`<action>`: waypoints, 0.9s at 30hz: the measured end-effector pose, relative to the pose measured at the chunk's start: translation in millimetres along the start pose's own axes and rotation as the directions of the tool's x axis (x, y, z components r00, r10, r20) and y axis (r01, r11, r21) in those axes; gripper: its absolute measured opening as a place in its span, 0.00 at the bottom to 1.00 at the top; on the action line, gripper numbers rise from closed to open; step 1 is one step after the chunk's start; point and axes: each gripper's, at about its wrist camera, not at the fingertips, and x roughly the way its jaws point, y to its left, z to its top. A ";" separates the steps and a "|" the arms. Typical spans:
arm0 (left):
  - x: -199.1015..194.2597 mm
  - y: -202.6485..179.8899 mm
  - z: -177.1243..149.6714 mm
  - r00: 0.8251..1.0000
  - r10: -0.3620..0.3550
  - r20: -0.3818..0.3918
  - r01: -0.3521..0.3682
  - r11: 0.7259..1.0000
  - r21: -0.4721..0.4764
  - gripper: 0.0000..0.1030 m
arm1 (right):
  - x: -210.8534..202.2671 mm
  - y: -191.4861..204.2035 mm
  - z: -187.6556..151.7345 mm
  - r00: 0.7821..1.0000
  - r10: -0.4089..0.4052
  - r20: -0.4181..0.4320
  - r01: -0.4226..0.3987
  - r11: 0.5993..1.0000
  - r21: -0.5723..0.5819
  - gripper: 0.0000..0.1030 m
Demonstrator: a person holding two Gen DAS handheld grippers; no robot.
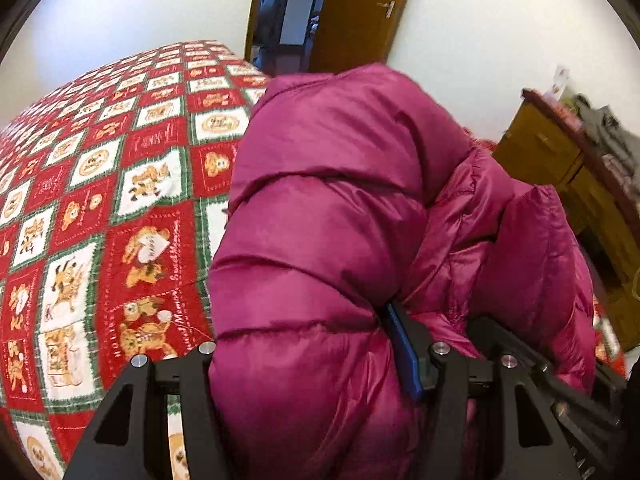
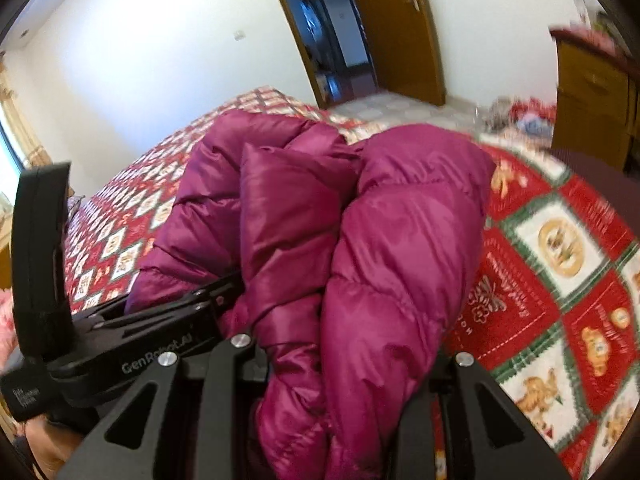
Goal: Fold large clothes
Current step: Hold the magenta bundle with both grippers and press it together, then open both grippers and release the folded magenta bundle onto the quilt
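Observation:
A magenta puffer jacket (image 1: 328, 216) is bunched up and lifted above the bed. My left gripper (image 1: 304, 360) is shut on a thick quilted fold of it; one blue-padded finger (image 1: 404, 352) shows, the other is hidden by fabric. In the right wrist view the same jacket (image 2: 400, 240) fills the middle. My right gripper (image 2: 344, 368) is shut on another bunch of it, fingertips buried in the fabric. The left gripper's black body (image 2: 160, 340) sits close at the left, against the jacket.
The bed carries a red, green and white teddy-bear quilt (image 1: 100, 220), also seen on the right (image 2: 560, 280). A wooden dresser (image 1: 560, 160) stands at the right. An open wooden door (image 1: 352, 12) and white walls lie beyond.

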 end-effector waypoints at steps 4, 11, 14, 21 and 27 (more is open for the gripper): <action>6.9 2.7 -1.3 1.000 0.017 0.002 -0.017 0.999 -0.036 0.60 | 12.1 -17.3 0.8 0.999 0.047 -0.022 -0.046 0.997 0.058 0.35; 7.0 -5.1 -10.9 0.997 0.070 0.040 -0.070 0.997 0.012 0.69 | -13.4 -33.4 -1.0 0.998 0.060 -0.001 -0.060 0.993 0.102 0.53; 8.2 -4.4 -11.3 0.996 0.076 0.048 -0.076 0.997 0.005 0.71 | -49.7 -33.9 -3.8 0.998 0.012 0.056 -0.018 0.994 0.107 0.52; 9.6 -10.4 -11.9 0.990 0.120 0.069 -0.123 0.992 0.028 0.71 | -106.1 18.8 31.8 0.986 -0.042 0.164 0.034 0.998 0.046 0.30; 4.2 -6.9 -14.8 0.994 0.096 0.060 -0.098 0.995 0.029 0.71 | -34.0 34.0 43.8 1.000 -0.003 0.000 0.003 0.981 0.196 0.25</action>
